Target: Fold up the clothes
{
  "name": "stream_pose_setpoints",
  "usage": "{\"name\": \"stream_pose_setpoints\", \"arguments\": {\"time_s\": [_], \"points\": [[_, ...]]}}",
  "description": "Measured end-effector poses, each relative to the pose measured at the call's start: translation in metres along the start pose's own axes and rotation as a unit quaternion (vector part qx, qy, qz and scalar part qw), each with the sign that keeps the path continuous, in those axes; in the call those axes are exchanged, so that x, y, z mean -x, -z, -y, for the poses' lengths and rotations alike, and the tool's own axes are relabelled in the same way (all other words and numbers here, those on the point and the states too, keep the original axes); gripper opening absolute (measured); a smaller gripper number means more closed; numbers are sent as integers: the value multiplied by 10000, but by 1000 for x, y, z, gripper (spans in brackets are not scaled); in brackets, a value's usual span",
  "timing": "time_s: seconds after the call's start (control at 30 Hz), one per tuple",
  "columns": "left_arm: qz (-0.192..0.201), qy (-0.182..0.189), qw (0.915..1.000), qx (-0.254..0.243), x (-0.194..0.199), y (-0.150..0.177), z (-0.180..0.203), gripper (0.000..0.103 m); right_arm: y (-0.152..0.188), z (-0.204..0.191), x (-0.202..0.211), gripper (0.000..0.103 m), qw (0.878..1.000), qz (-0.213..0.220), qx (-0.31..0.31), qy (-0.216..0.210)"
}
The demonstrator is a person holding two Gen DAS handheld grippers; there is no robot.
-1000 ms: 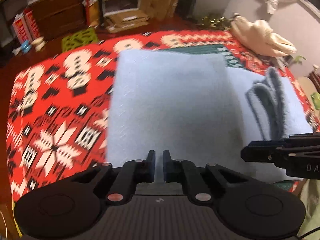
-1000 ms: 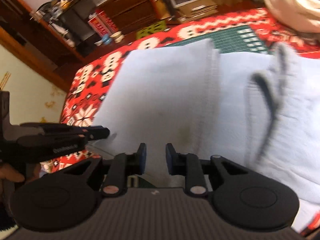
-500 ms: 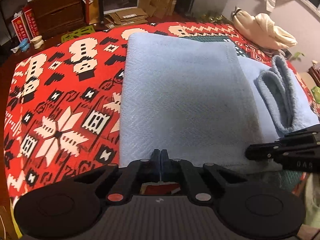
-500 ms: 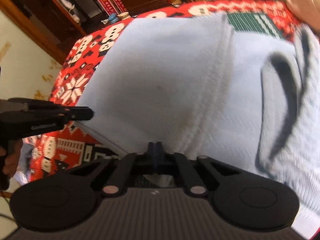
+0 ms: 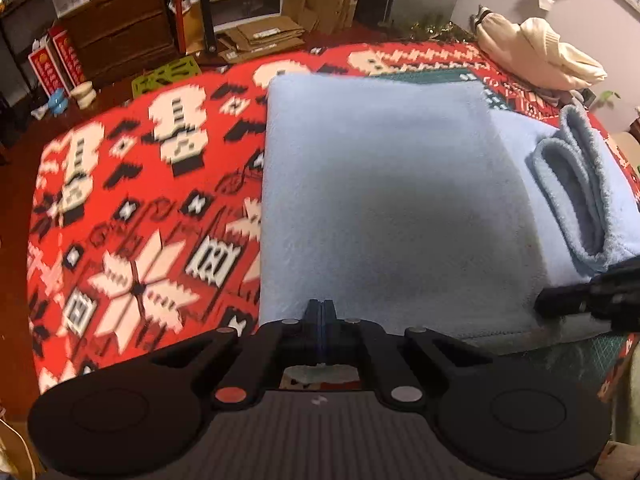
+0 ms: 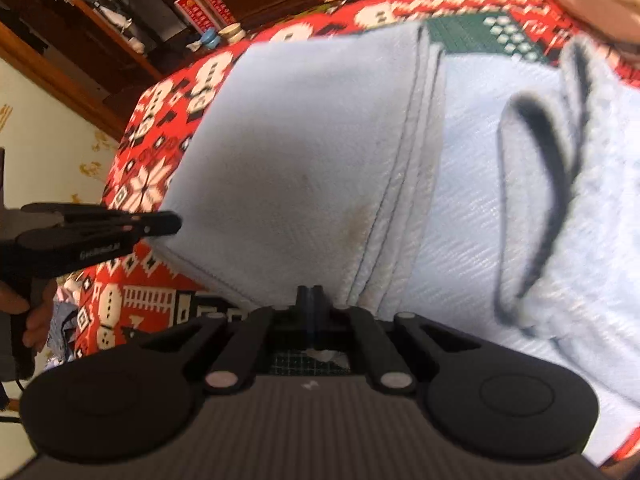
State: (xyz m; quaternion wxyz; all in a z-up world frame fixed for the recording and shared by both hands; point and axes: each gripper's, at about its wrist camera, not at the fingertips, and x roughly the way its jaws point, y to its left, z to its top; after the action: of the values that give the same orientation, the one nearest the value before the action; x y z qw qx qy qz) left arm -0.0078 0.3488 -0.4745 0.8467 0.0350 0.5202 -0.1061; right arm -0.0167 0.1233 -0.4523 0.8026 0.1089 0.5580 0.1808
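Lying flat on the red patterned blanket [image 5: 132, 216] that covers the bed, the light blue garment [image 5: 380, 200] fills the space just ahead of both claws. The left claw [image 5: 319, 312] has its fingers pressed together on the garment's near hem, pinching the fabric edge. The right claw [image 6: 309, 298] is likewise pressed together, pinching the near edge beside a stitched seam [image 6: 404, 184] that runs away from it. In the left wrist view the right claw's black tip shows off to the right, at the same hem; in the right wrist view the left claw shows off to the left, with a hand [image 6: 30, 312] on its grip. A rolled sleeve or cuff [image 5: 576, 192] of the same blue fabric lies on top of the garment, right of both claws and well ahead of them. A green cutting mat [image 6: 476, 32] shows under the garment at its far edge. A cream garment [image 5: 548, 56] is heaped at the far right corner of the bed. Beyond the bed stand a wooden drawer unit [image 5: 116, 40], red cartons [image 5: 56, 60] beside it, flattened cardboard [image 5: 260, 36] and a lime green stool [image 5: 166, 78] on the dark floor. Nothing lies between the claws and the fabric.
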Motion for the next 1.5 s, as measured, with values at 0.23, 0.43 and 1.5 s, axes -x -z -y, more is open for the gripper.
{"name": "stream_pose_setpoints", "arguments": {"time_s": [0.23, 0.43, 1.5], "points": [[581, 446, 9971, 202, -2, -53, 11, 4, -56, 18, 5, 10, 9968, 790, -42, 102], [626, 761, 9945, 364, -50, -108, 16, 4, -112, 36, -23, 10, 9922, 1166, -441, 13], [257, 1704, 9850, 131, -32, -119, 138, 8, -3, 172, 150, 28, 9712, 1501, -1684, 763]]}}
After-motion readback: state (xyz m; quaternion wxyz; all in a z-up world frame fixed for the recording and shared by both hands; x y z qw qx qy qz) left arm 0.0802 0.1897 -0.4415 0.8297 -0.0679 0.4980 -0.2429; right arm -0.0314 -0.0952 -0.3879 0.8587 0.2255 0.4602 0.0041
